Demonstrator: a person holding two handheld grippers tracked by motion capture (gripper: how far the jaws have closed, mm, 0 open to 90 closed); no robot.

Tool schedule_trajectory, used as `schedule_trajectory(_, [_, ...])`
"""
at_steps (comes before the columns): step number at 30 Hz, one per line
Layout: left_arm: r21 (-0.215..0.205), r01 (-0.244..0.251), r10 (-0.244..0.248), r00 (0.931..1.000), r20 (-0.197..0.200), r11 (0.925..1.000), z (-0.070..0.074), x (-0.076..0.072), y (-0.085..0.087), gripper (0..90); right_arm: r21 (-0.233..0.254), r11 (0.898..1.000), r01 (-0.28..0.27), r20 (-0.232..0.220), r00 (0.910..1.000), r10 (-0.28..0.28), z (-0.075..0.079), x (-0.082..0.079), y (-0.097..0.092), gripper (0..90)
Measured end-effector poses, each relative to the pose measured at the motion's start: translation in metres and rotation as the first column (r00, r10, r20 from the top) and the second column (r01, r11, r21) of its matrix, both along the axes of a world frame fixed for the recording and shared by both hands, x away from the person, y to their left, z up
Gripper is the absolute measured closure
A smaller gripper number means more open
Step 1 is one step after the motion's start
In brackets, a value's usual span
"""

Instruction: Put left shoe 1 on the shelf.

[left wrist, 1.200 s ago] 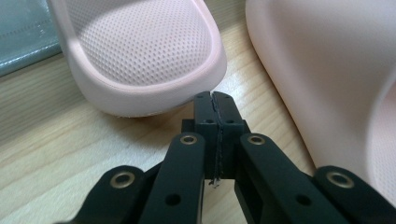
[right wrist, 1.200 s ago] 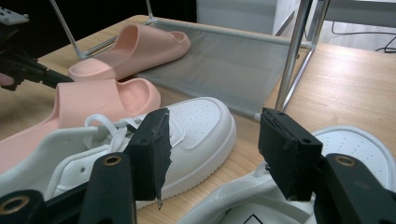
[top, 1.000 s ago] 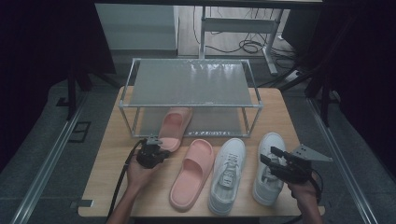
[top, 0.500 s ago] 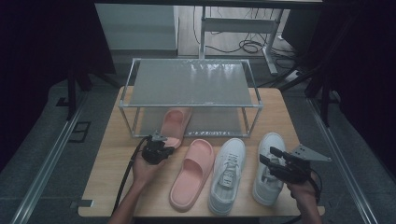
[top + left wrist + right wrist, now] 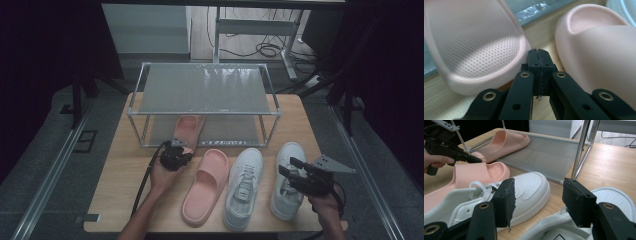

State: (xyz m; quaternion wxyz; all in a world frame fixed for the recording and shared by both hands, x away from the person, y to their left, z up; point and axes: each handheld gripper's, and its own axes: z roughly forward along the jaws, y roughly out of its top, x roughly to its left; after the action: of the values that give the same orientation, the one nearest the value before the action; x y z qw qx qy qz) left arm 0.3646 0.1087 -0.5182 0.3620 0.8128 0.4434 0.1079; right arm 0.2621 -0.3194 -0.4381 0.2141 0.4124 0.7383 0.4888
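Note:
A pink slipper (image 5: 187, 129) lies half under the metal rack (image 5: 202, 87), its heel (image 5: 474, 45) sticking out toward me. My left gripper (image 5: 180, 152) is shut with nothing in it. Its tips (image 5: 539, 53) sit at the heel's rim, in the gap next to the second pink slipper (image 5: 206, 184) (image 5: 599, 50). That slipper lies on the table beside two white sneakers (image 5: 243, 187) (image 5: 287, 180). My right gripper (image 5: 287, 172) hovers open over the right sneaker (image 5: 609, 202), with the left sneaker (image 5: 524, 192) seen past its jaws (image 5: 540, 195).
The rack has a mesh top shelf and a low grey shelf (image 5: 544, 155) holding the slipper's front. A rack leg (image 5: 580, 147) stands just beyond the sneakers. The wooden table (image 5: 125, 170) is bare to the left. The left gripper's cable (image 5: 145, 182) trails toward the front edge.
My left gripper has moved forward and slightly right, up to the heel of the slipper at the rack. The right gripper has stayed where it was.

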Motion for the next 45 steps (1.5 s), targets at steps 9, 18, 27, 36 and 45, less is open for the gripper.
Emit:
schedule_trajectory(9, [0.018, 0.015, -0.015, 0.9998, 0.011, 0.9997, 0.004, -0.010, 0.009, 90.0, -0.001, 1.000, -0.002, -0.004, 1.0000, 0.002, -0.001, 0.000, 0.000, 43.8])
schedule_trajectory(18, [0.005, -0.014, 0.014, 0.9999, 0.003, 0.9999, 0.000, -0.008, 0.019, 90.0, -0.006, 1.000, -0.006, -0.006, 1.0000, 0.006, -0.001, 0.001, 0.003, 43.8])
schedule_trajectory(27, [0.023, -0.004, 0.005, 1.0000, -0.004, 0.9997, 0.000, 0.009, 0.010, 90.0, -0.002, 1.000, -0.003, -0.005, 1.0000, 0.003, -0.001, 0.001, 0.001, 43.8])
schedule_trajectory(36, [0.009, -0.024, 0.024, 0.9997, 0.000, 0.9997, -0.004, 0.027, 0.001, 90.0, -0.004, 1.000, -0.002, -0.003, 1.0000, 0.002, -0.001, 0.000, 0.000, 43.8])
schedule_trajectory(45, [-0.005, -0.069, 0.069, 0.9976, 0.000, 0.9976, -0.008, 0.038, -0.003, 90.0, -0.001, 1.000, 0.000, -0.004, 1.0000, 0.000, 0.000, 0.000, -0.001, 43.8])
